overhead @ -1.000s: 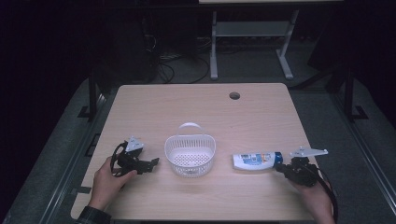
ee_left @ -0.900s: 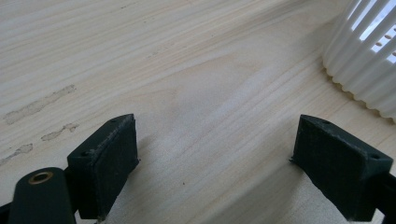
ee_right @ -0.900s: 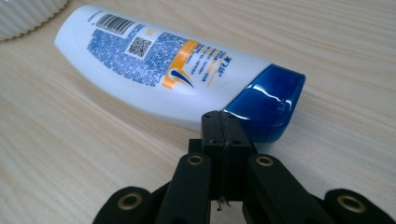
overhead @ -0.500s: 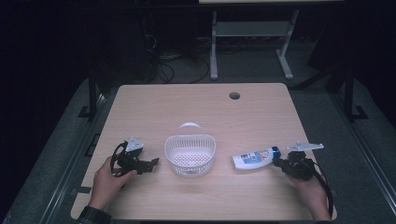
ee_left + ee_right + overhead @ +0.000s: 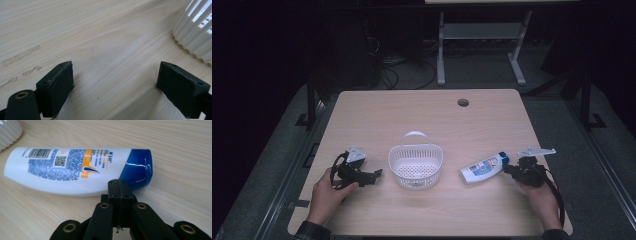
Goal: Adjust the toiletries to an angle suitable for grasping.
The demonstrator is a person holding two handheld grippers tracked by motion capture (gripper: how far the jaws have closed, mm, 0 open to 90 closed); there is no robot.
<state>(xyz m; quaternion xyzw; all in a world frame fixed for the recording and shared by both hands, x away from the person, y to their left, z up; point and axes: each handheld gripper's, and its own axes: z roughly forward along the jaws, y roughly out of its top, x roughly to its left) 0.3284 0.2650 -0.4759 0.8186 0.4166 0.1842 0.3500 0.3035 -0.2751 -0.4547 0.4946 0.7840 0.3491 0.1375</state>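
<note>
So far nothing is lying in the white slotted plastic basket (image 5: pixel 415 165) — the white shampoo bottle with blue cap (image 5: pixel 484 167) is lying beside it, the right gripper (image 5: pixel 119 187) pressed together just beside the cap, the left gripper (image 5: pixel 116 86) resting spread wide.

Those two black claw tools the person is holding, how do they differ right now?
The left gripper has its jaws spread wide apart over bare table, beside the white basket. The right gripper has its jaws pressed shut with nothing between them, just short of the bottle lying on its side. Both rest low at the table, each in one hand.
</note>
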